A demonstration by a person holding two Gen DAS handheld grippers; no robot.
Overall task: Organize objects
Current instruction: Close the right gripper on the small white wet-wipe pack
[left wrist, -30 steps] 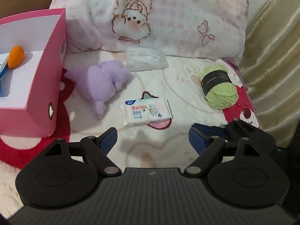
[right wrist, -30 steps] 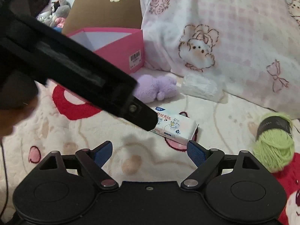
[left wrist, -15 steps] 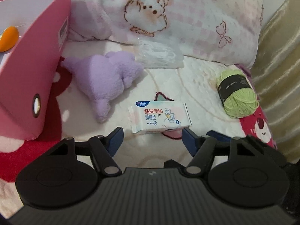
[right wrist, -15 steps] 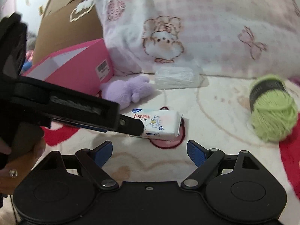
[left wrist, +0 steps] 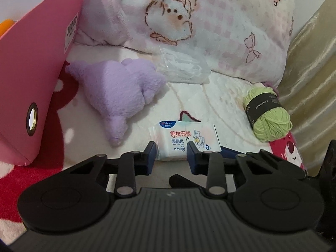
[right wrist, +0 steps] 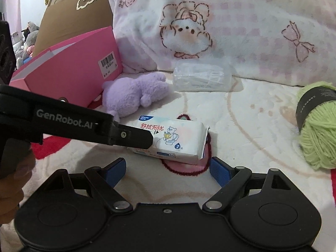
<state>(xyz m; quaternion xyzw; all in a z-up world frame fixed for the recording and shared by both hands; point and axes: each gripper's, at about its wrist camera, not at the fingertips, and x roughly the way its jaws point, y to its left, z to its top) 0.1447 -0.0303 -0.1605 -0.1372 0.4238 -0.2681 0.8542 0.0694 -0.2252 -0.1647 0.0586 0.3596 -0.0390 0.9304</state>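
Note:
A white wet-wipe pack lies on the cream blanket. My left gripper has its jaws closing on the pack's near end, and the blue pads press its sides. The right wrist view shows the same pack with the left gripper's black finger across its left end. Just short of the pack, my right gripper stands open with nothing between its pads. A purple plush, a green yarn ball and a clear plastic bag lie around.
A pink box stands at the left with an orange thing inside. A printed pillow closes off the back, and a gold curtain runs along the right. Behind the pink box leans a cardboard box.
My left gripper came down and forward onto the wet-wipe pack, and its jaws narrowed from wide apart to the pack's sides. The right gripper sank closer to the pack and stayed open.

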